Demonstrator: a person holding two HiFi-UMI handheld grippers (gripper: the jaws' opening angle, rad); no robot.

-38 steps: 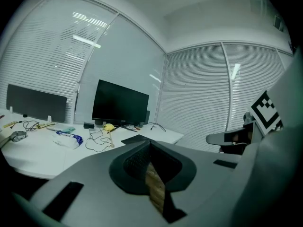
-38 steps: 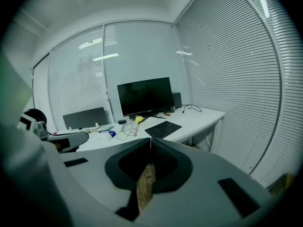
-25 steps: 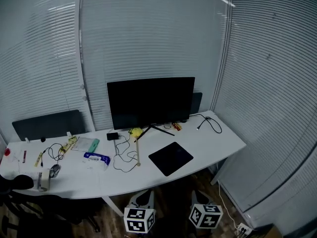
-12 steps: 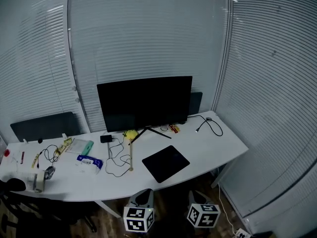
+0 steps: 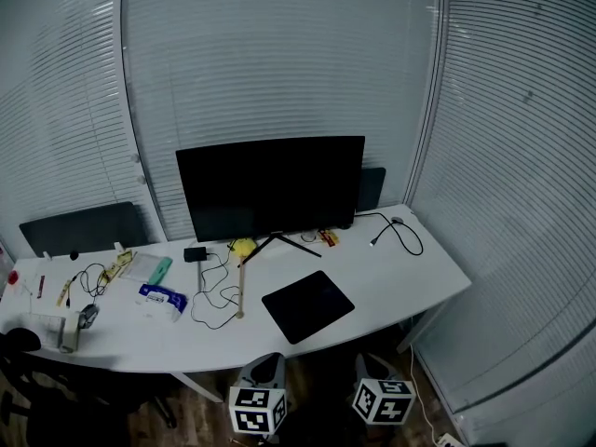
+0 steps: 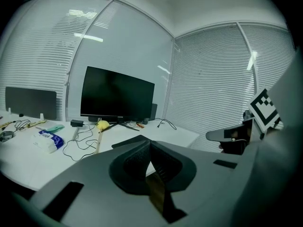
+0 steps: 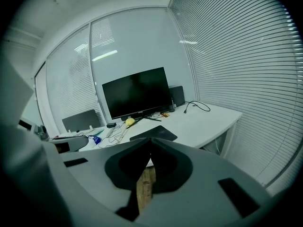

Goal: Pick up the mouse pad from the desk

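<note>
White desk bears black mouse pad, blinds behind.

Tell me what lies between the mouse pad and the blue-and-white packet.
In the head view, a looped black cable and a pale stick lie between the mouse pad and the packet.

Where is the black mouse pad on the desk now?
In the head view, the mouse pad lies flat near the desk's front edge, before the monitor, right of the black cable.

Office, desk, monitor, blinds
</note>
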